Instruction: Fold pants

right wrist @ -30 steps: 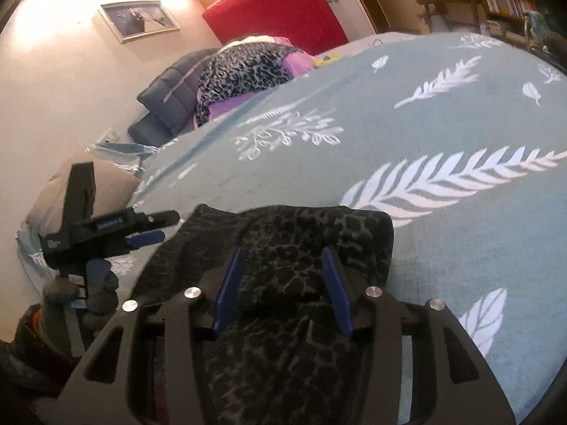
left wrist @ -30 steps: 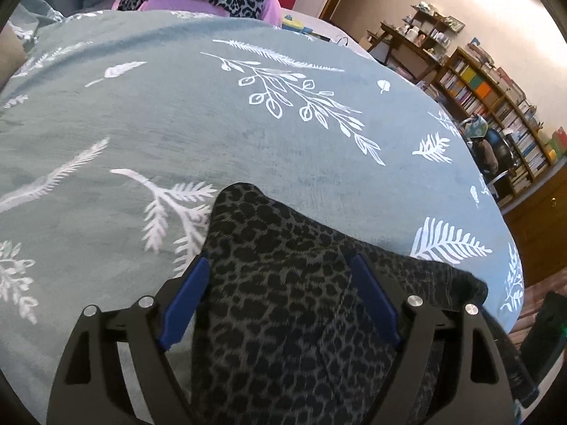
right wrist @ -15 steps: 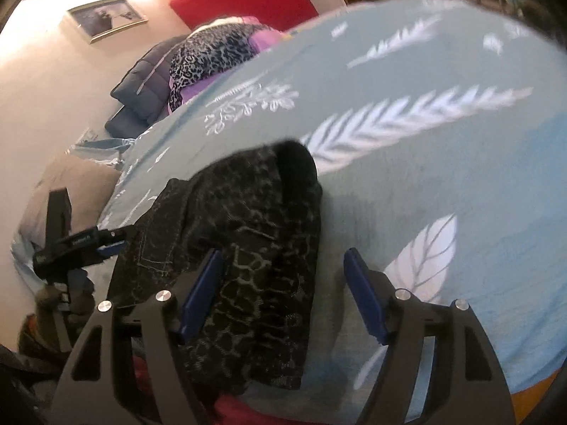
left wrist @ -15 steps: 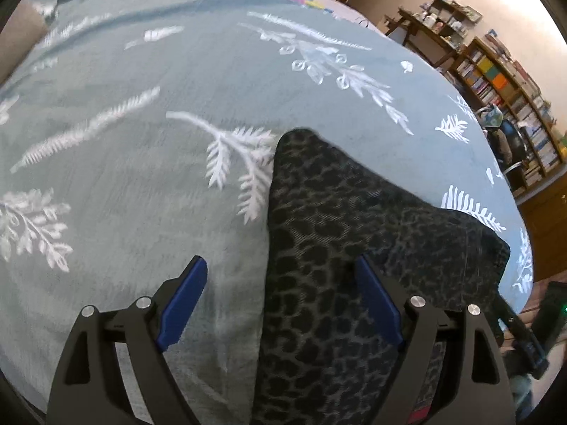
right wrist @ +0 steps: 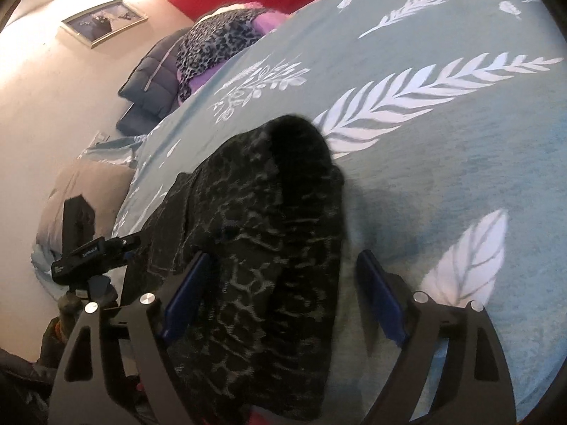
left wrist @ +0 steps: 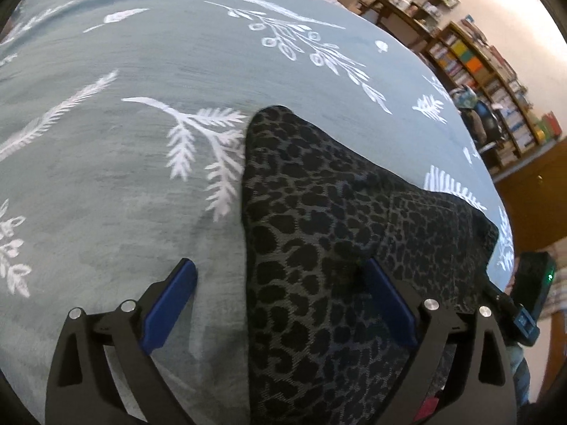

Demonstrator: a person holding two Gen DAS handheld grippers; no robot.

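Both jaws opening: left claw [left wrist: 280, 297] and right claw [right wrist: 280, 294] straddling, not gripping, leopard-print pants [left wrist: 329, 233] on bed [left wrist: 141, 71].

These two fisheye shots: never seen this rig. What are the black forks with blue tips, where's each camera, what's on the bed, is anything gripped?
No robot here: a person carries a hand-held gripper in each hand, with a camera on each looking forward along its two blue-padded fingers. The left wrist view shows the left hand-held gripper; the right wrist view shows the right hand-held gripper, with the left one seen again at its left edge. On the teal leaf-print bedspread lie dark leopard-print pants, folded into a bundle. Both sets of jaws are opening. The cloth lies between them, but neither gripper clamps it, so nothing is held. Pillows and other bedding sit at the bed's far end.
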